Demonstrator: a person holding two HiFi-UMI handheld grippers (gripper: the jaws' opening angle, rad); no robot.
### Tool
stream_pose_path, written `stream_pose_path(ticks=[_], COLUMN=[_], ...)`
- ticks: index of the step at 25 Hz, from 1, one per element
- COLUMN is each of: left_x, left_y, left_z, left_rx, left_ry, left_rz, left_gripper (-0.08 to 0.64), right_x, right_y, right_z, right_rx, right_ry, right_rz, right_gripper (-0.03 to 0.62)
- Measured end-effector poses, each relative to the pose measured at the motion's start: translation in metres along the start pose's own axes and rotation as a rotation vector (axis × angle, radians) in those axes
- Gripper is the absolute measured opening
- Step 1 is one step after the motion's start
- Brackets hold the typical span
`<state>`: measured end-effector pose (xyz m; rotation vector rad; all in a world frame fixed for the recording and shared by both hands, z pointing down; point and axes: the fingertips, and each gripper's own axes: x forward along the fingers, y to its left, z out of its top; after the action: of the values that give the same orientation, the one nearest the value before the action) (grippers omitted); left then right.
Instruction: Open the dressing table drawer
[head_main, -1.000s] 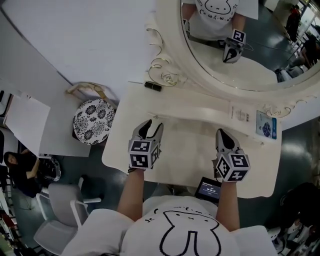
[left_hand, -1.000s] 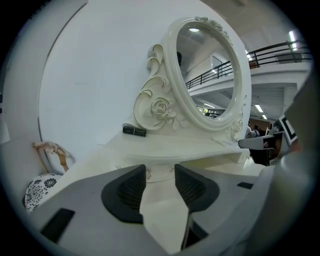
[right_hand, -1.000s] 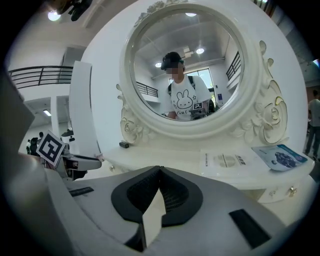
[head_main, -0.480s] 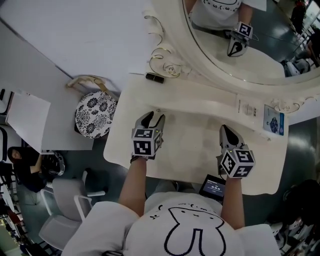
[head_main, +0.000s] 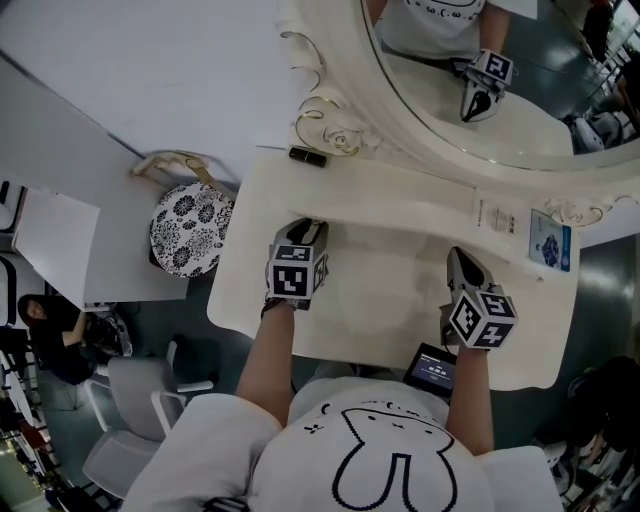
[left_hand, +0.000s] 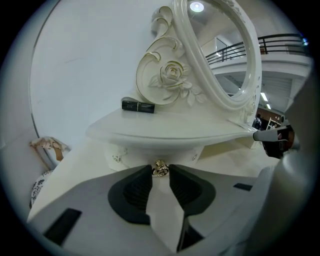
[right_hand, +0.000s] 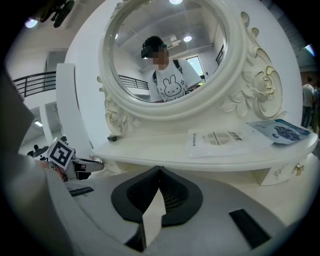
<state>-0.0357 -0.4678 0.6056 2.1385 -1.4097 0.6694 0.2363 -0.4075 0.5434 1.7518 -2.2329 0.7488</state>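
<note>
The cream dressing table (head_main: 380, 300) has a raised shelf with a small drawer (left_hand: 142, 152) under its left end. That drawer's gold knob (left_hand: 160, 169) sits right between the tips of my left gripper (left_hand: 160, 172). Its jaws are closing around the knob, and I see no firm pinch. In the head view my left gripper (head_main: 308, 228) points at the shelf's front. My right gripper (head_main: 458, 256) hovers over the tabletop further right, shut and empty, with its tips meeting (right_hand: 159, 170). A second drawer knob (right_hand: 299, 169) shows far right.
An oval mirror (head_main: 520, 110) in an ornate frame stands on the shelf. A black tube (head_main: 307, 156), a leaflet (head_main: 492, 217) and a blue card (head_main: 549, 243) lie there. A patterned stool (head_main: 190, 228) stands left of the table. A dark screen (head_main: 432, 372) sits below the front edge.
Both grippers moved forward and lower toward the shelf front. The left jaws, wide before, have narrowed around the gold knob.
</note>
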Motion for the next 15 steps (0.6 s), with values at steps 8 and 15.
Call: stream_pose_path(ticks=[8,15], left_x=[0.0008,-0.0028], left_y=[-0.0004,-0.0021], left_z=[-0.0005,-0.0050], left_rx=[0.046,0.059], left_ry=[0.013,0.026], left_rz=[-0.002,-0.006], left_gripper=[0.126,0.123], right_x=[-0.0017,-0.0061], right_y=[-0.0074,-0.0064], right_z=[0.0014,0.0003], right_rx=[0.020,0.016], right_ry=[-0.006,-0.010], right_rz=[-0.017,-0.026], right_gripper=[0.021,0.021])
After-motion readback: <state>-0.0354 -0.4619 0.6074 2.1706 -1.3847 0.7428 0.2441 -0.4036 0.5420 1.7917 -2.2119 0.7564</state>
